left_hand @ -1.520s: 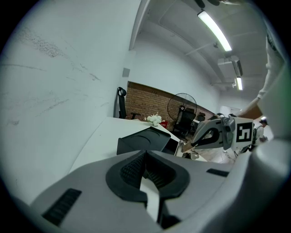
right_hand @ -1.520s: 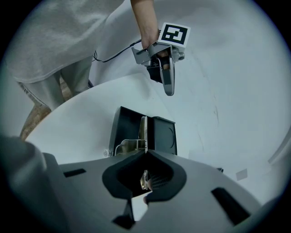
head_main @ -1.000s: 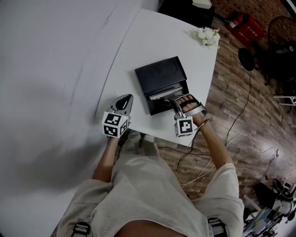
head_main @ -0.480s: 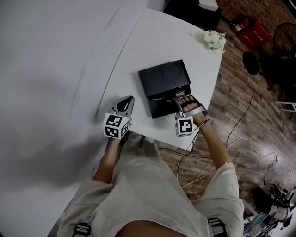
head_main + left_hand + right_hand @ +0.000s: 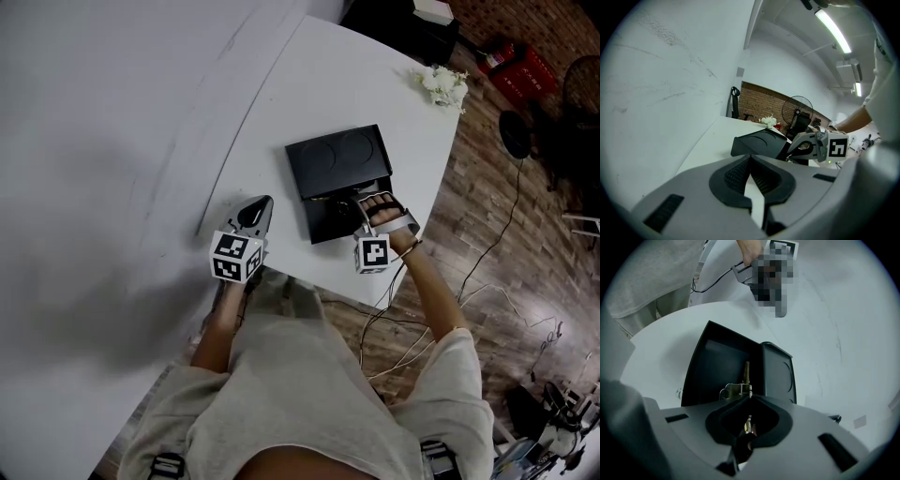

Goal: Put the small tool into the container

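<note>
While the right gripper (image 5: 359, 208) points down over the open black box (image 5: 323, 220), its jaws are pinched tight on the small tool (image 5: 746, 375), a thin gold-coloured metal piece with a little clip on it; in the right gripper view the tool sticks out past the jaw tips, and its far end lies over the dark inside of the box; whether it touches the bottom I cannot tell; the lid (image 5: 339, 161) is open on the far side of the box; the box sits on a white table (image 5: 281, 112), close to the edge nearest the person; the right hand (image 5: 389, 214) holds its gripper at the right side of the box; the left gripper (image 5: 251, 214) is to the left of the box, apart from it, near the table's left corner; its jaws are pressed together with nothing in them; a bunch of white flowers (image 5: 441, 84) lies at the far corner of the table; a red crate (image 5: 520, 66) and a black fan (image 5: 799, 108) stand past the table, over the brown wooden floor (image 5: 487, 234).
</note>
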The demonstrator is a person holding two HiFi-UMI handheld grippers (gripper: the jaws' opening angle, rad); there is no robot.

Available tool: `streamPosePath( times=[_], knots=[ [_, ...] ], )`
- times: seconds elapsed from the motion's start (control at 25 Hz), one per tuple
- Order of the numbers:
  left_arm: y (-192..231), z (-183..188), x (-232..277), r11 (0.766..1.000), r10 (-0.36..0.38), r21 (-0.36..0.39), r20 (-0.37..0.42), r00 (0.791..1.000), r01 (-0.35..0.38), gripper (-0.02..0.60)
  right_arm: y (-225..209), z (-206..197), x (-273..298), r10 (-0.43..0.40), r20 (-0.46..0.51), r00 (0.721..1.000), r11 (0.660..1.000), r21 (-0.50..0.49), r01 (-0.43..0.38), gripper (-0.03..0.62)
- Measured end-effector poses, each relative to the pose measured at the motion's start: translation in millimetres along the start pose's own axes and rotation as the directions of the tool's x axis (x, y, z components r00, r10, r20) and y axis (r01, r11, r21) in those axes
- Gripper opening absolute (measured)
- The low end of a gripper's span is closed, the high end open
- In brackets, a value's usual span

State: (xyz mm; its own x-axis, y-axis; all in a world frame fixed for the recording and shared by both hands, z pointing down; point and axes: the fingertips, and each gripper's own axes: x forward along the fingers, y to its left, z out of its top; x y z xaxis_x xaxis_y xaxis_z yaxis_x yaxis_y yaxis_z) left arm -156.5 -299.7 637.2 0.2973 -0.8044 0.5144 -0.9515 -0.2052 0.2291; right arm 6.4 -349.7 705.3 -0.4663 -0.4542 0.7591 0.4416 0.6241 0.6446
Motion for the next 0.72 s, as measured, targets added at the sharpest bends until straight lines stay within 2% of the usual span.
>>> streamPosePath(
  times=[0.72],
  knots=[
    [4,-2,1,1.000,-0.006,-0.001,-0.008,1.000,0.006,0.011,17,-1,8,0.016,-0.009,1.000,1.000,0.009,-0.016,0.015]
  ],
)
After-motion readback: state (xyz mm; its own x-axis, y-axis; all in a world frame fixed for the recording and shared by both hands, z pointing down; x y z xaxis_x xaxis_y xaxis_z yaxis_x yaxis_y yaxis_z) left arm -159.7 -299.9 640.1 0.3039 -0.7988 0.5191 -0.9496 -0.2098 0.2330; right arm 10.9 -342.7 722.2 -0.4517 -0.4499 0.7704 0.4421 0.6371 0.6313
